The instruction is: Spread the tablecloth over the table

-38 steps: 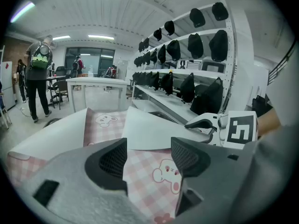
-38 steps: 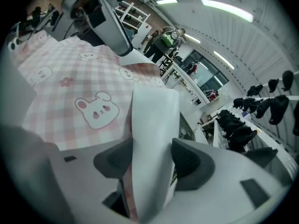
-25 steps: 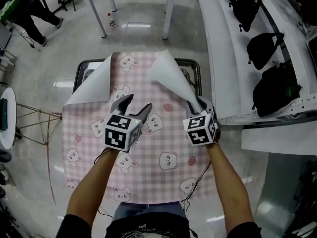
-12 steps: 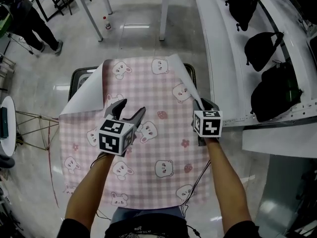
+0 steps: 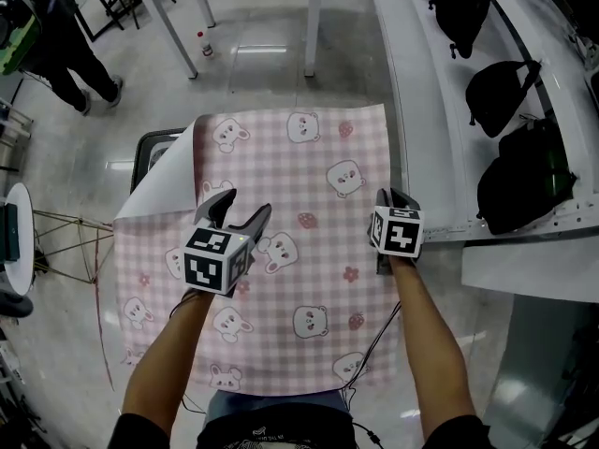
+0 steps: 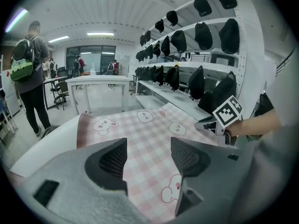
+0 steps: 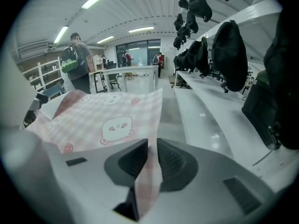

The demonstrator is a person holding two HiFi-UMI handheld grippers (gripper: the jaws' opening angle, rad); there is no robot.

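Tablecloth [image 5: 309, 185] corner unfolded flat; edge between closing right tongs [image 7: 152, 160].

We can read no words, numbers or brand names anywhere. The nearest things to signs are the black-and-white square markers. One set stands on the left cube [image 5: 211, 258], lower left of centre in the head view. Another stands on the right cube [image 5: 398, 232], right of centre there, and one face of it shows again at the right of the left gripper view. They carry block patterns, not letters. A pale print crosses the person's dark shirt [image 5: 271, 435] at the bottom edge of the head view, too small for us to read. The tablecloth [image 5: 309, 185] bears drawn animal faces and strawberries only.
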